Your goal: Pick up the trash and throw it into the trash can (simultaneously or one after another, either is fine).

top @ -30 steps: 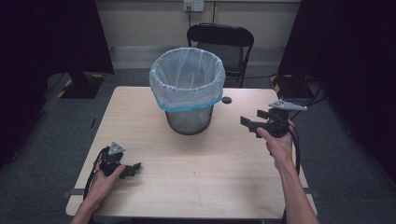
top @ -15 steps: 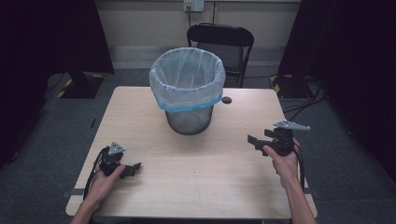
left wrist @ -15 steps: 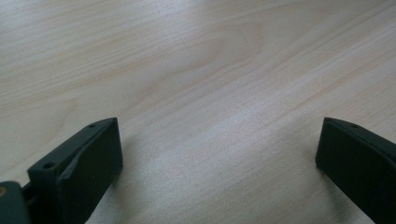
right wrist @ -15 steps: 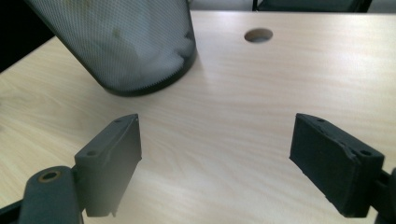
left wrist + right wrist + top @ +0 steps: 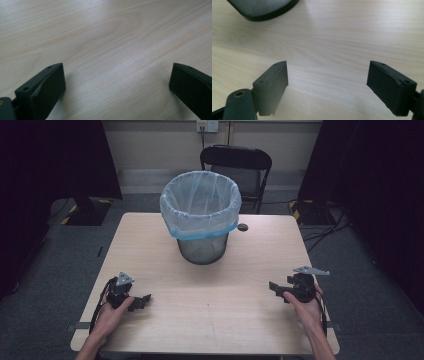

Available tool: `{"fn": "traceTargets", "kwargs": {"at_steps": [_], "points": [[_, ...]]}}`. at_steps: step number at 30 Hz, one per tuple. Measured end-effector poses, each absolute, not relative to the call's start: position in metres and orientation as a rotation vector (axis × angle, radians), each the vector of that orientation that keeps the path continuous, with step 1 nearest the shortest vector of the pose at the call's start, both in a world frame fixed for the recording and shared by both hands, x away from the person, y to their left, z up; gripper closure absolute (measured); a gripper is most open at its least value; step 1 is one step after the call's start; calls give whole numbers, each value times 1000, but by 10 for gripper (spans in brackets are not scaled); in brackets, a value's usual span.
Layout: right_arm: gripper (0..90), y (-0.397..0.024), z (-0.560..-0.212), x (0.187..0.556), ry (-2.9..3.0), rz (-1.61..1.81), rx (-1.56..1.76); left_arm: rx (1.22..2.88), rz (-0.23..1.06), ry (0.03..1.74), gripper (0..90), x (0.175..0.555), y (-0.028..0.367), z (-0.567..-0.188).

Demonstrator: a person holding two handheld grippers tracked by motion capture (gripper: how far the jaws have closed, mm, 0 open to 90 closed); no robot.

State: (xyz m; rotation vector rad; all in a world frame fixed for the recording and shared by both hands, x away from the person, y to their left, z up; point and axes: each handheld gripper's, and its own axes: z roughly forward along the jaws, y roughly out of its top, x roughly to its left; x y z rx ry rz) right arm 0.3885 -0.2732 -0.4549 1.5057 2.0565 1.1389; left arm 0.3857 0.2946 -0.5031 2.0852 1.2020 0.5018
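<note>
High view: left tongs (image 5: 142, 301) low on the table (image 5: 215, 320) near the front-left corner, right tongs (image 5: 274, 287) near the right edge, both pointing inward. Lined mesh bin (image 5: 201, 217) stands mid-table toward the far side, well apart from both. Risk: bin looks light, so a sideways knock from either tongs would likely tip or slide it; liner rim could snag a jaw. Right hand (image 5: 306, 306) sits close to the table edge, little room outward; wide bare table between the tongs.

Left gripper view: left tongs (image 5: 117, 82) wide open, empty, bare wood ahead.

Right gripper view: right tongs (image 5: 328, 80) wide open, empty; bin base (image 5: 262, 8) ahead at top left, clear approach.
</note>
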Motion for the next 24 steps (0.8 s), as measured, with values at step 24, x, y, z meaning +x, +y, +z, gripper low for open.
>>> {"fn": "traceTargets", "kwargs": {"at_steps": [24], "points": [[140,-260,-500,375,2064,896,1431,2082,506,1203,1,386,294,-503]]}}
